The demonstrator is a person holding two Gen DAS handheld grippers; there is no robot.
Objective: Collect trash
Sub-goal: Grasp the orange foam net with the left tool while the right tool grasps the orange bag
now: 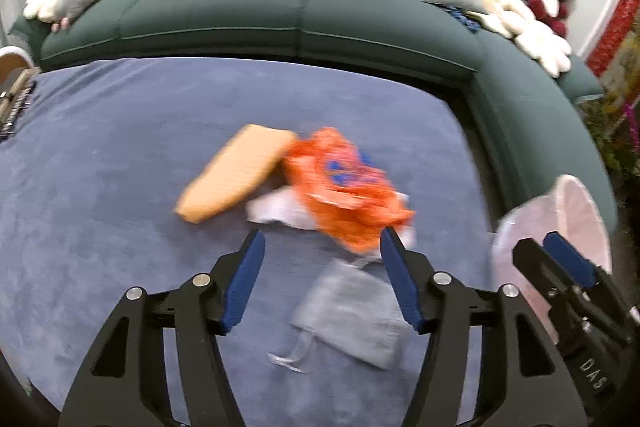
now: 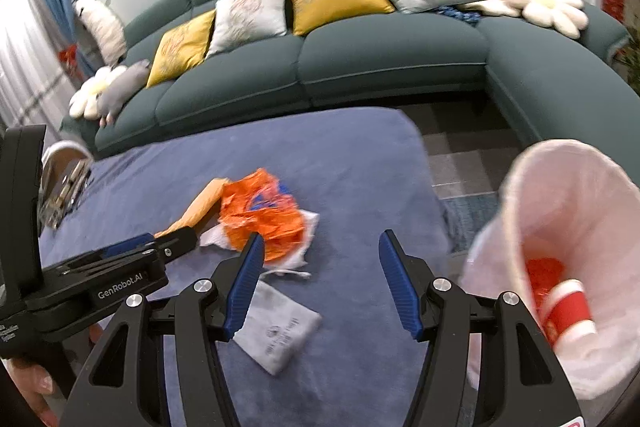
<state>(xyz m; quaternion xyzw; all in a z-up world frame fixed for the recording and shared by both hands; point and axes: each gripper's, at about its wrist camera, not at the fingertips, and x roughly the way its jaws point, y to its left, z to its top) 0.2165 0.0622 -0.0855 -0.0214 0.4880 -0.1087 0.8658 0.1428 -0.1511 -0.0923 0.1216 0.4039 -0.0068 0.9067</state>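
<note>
The left hand-held gripper (image 1: 322, 243) is seen spread wide above the blue rug (image 1: 120, 155), and nothing is gripped between its blue pads (image 1: 244, 283). The tip of its right-side finger is overlapped in view by the near edge of the orange plastic bag (image 1: 344, 187); whether contact is made cannot be told through the blur. The orange bag is found crumpled on the rug, lying over a white paper scrap (image 1: 276, 209), with a tan padded envelope (image 1: 236, 171) touching its left side. A grey drawstring pouch (image 1: 352, 315) is seen flat on the rug just nearer, between the spread fingers in view.

The right hand-held gripper (image 2: 322, 243) is likewise held fully apart, with nothing pinched. From its camera the grey drawstring pouch (image 2: 276, 327) is framed below and between the fingers, and the orange plastic bag (image 2: 260, 215) is seen just past the left fingertip. The left hand-held gripper (image 2: 160, 247) is picked up at the left edge, its tip beside the tan padded envelope (image 2: 200, 207).

At the right, a white trash bag (image 2: 568, 211) is seen with its mouth open toward the camera; inside it a red paper cup (image 2: 568, 315) and orange scraps (image 2: 544, 279) are visible. A green sofa (image 2: 380, 47) with cushions is seen behind the rug.
</note>
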